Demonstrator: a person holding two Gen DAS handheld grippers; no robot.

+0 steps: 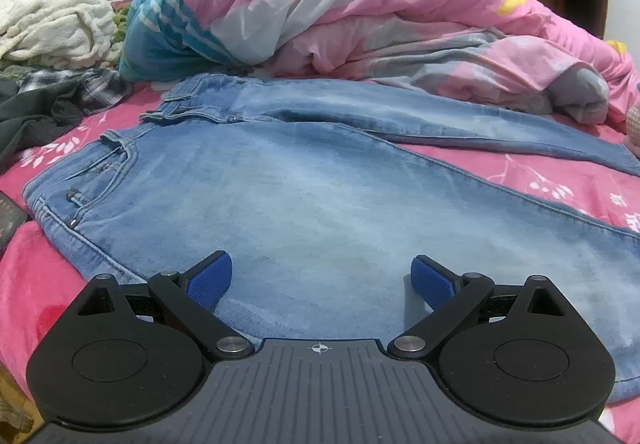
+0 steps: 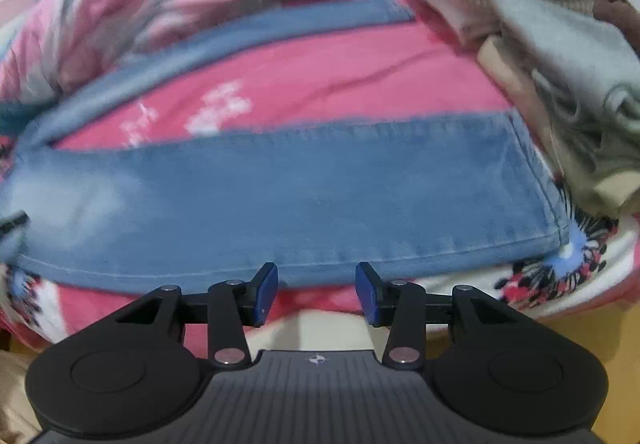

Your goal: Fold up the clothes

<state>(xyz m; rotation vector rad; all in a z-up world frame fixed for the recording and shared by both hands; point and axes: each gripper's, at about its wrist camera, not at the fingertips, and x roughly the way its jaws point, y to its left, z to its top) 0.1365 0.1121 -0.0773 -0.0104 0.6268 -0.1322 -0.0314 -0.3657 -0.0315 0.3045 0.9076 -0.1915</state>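
Observation:
A pair of light blue jeans (image 1: 304,196) lies spread flat on a pink flowered bed sheet (image 1: 540,172), waistband at the left, both legs running right. My left gripper (image 1: 322,278) hovers open over the near leg's thigh, nothing between its blue pads. In the right wrist view the near leg's cuff end (image 2: 304,196) lies across the bed, the far leg (image 2: 248,40) behind it. My right gripper (image 2: 316,284) stands open just at the near edge of that leg, with no cloth between its pads.
A crumpled pink, teal and grey duvet (image 1: 360,4) fills the back of the bed. Cream, plaid and dark garments (image 1: 56,56) pile up at the left. A stack of folded clothes (image 2: 540,36) stands at the right. The bed edge (image 2: 560,284) runs close below the right gripper.

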